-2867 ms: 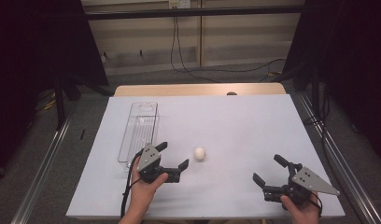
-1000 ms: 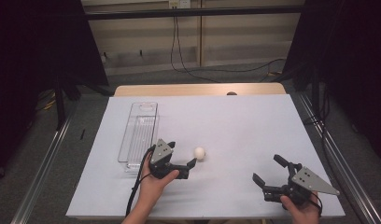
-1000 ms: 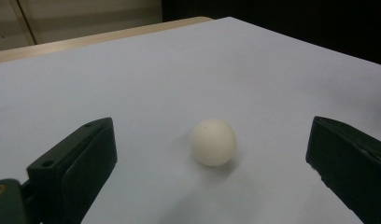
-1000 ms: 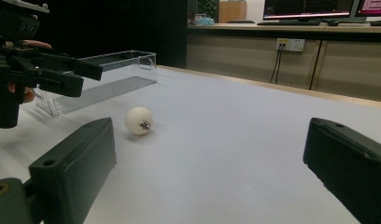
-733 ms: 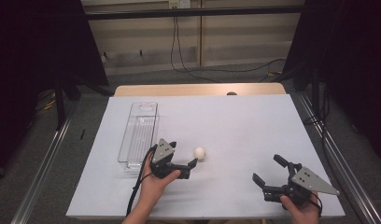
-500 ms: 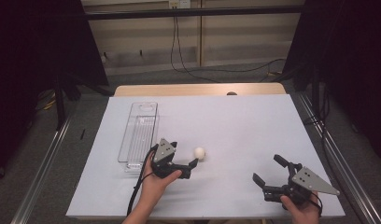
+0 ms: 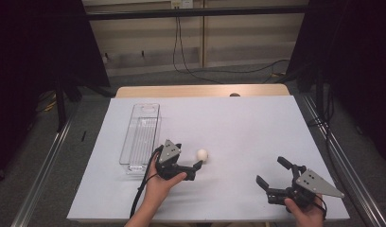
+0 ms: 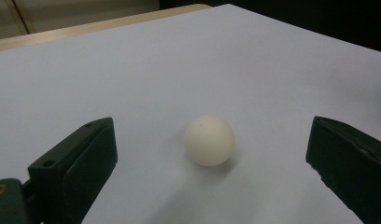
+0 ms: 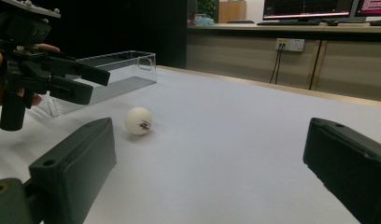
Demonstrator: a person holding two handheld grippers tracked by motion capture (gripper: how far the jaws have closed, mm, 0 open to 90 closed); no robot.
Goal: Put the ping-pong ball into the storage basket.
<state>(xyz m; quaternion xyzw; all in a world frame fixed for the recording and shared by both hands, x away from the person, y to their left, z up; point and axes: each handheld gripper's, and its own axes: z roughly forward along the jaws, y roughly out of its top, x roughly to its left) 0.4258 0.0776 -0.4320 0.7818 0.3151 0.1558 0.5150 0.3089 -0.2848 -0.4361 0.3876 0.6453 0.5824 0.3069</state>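
A small white ball (image 7: 202,154) rests on the white tabletop (image 7: 238,123), a little left of center and toward the near edge. The left gripper (image 7: 187,161), held in a person's hand, points at the ball with its jaws spread wide, the ball just ahead of and between them, untouched. A clear plastic tray (image 7: 141,137) lies just left of that gripper. The right gripper (image 7: 272,174) sits near the front right corner, jaws also wide and holding nothing, well apart from the ball.
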